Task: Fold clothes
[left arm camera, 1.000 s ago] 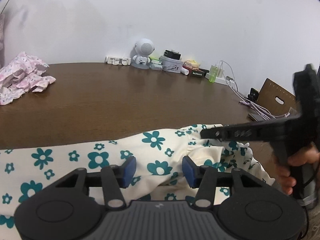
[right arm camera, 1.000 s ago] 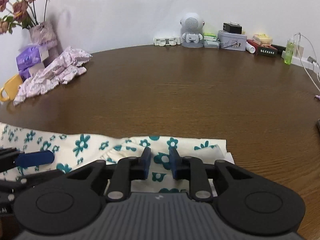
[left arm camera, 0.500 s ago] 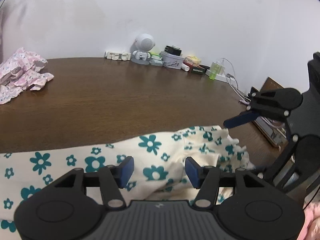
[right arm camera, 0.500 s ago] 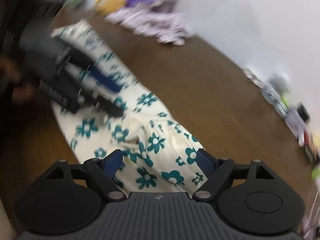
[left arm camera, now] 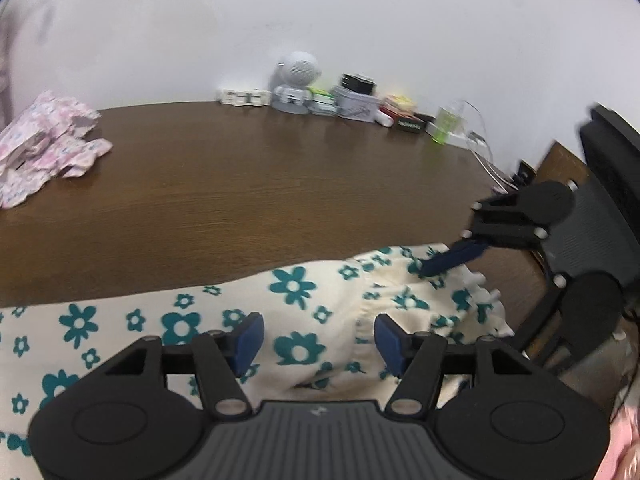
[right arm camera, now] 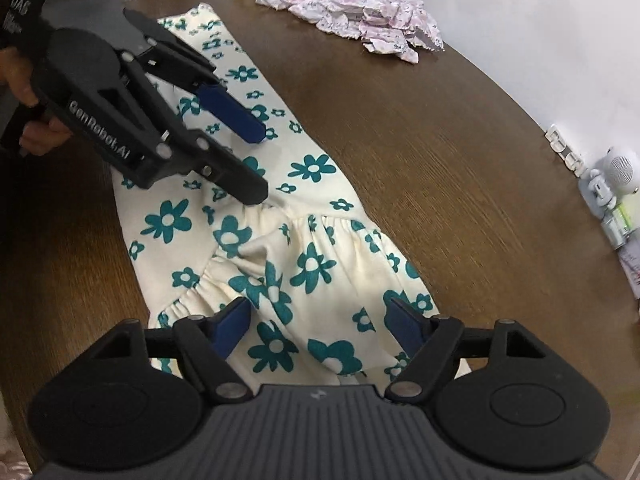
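Cream cotton clothing printed with teal flowers (right arm camera: pixel 280 216) is being seen lying as a long strip along the near edge of the round dark brown wooden table (right arm camera: pixel 400 128), its gathered frilled end bunched nearest the right wrist camera. Its near edge is being hidden under both gripper bodies, so how it is layered cannot be told. The right gripper (right arm camera: pixel 316 326) is being held just above the gathered end with its blue-padded fingers spread wide, gripping nothing. The left gripper (left arm camera: pixel 316 340) is likewise being held wide apart over the middle of the cloth; whether its lower finger is touching the fabric cannot be made out. A hand (right arm camera: pixel 28 92) is being cut off at the frame edge. A crumpled pink floral garment (left arm camera: pixel 44 144) is being left well apart, and small clutter along the wall is being blurred.
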Available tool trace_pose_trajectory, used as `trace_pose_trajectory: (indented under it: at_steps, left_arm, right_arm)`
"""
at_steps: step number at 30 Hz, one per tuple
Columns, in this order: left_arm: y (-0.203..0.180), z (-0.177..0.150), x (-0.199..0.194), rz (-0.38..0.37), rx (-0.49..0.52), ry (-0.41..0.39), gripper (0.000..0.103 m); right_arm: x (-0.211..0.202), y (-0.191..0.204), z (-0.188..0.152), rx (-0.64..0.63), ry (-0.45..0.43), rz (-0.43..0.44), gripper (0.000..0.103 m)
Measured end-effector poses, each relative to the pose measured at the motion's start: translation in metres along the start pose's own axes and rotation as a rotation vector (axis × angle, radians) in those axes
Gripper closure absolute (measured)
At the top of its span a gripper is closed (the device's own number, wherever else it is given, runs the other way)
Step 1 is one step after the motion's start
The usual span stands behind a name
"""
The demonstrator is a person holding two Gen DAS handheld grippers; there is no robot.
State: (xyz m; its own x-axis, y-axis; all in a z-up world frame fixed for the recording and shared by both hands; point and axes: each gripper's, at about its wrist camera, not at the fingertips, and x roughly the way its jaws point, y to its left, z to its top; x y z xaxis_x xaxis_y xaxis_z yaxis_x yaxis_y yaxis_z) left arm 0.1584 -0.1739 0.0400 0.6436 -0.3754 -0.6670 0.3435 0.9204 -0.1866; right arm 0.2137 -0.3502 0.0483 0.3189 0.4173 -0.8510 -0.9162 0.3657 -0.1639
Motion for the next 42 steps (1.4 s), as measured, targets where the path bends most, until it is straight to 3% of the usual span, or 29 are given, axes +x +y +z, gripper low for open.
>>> trace_pose_trajectory:
  at_steps: [5,7,9,12,14,17,19,21,26,32,35,36,40,42]
  left_arm:
    - [-0.011,-0.001,0.001,-0.012,0.068,0.038,0.043]
    - [-0.014,-0.001,0.004,-0.03,0.086,0.055,0.043]
    - [-0.017,0.0,0.005,-0.048,0.112,0.07,0.043]
    - [-0.023,0.0,0.006,-0.072,0.172,0.084,0.043]
    - [-0.024,-0.001,0.009,-0.073,0.202,0.093,0.043]
    - [-0.026,-0.001,0.012,-0.073,0.225,0.104,0.043]
    - [-0.025,-0.001,0.012,-0.083,0.219,0.101,0.043]
    - [-0.025,-0.001,0.012,-0.095,0.21,0.097,0.043]
    - [-0.027,-0.002,0.013,-0.098,0.202,0.095,0.043]
    - [-0.027,-0.002,0.015,-0.103,0.201,0.095,0.042]
    - [-0.025,-0.002,0.016,-0.106,0.197,0.094,0.042]
    - [-0.025,-0.001,0.016,-0.107,0.196,0.094,0.042]
    - [-0.024,0.0,0.017,-0.112,0.194,0.09,0.042]
    - [-0.025,0.0,0.017,-0.113,0.193,0.089,0.042]
  right_arm:
    - [0.0,-0.011,-0.006,0.05,-0.03,0.053,0.036]
    - [0.0,-0.015,-0.01,0.081,-0.05,0.083,0.048]
    - [-0.003,-0.014,-0.014,0.097,-0.068,0.104,0.068]
    - [-0.004,-0.013,-0.019,0.11,-0.086,0.11,0.082]
    - [-0.004,-0.012,-0.022,0.116,-0.099,0.107,0.085]
    - [-0.005,-0.01,-0.025,0.125,-0.118,0.097,0.085]
    - [-0.006,-0.011,-0.026,0.146,-0.12,0.085,0.077]
    - [-0.01,-0.011,-0.028,0.162,-0.127,0.063,0.063]
    - [-0.018,-0.014,-0.037,0.197,-0.142,0.024,0.048]
    - [-0.014,-0.015,-0.042,0.231,-0.132,0.025,0.051]
    - [-0.015,-0.016,-0.042,0.243,-0.134,0.042,0.083]
    - [-0.015,-0.016,-0.042,0.247,-0.134,0.048,0.085]
    - [-0.016,-0.018,-0.043,0.263,-0.137,0.072,0.079]
    - [-0.024,-0.017,-0.045,0.265,-0.161,0.047,0.061]
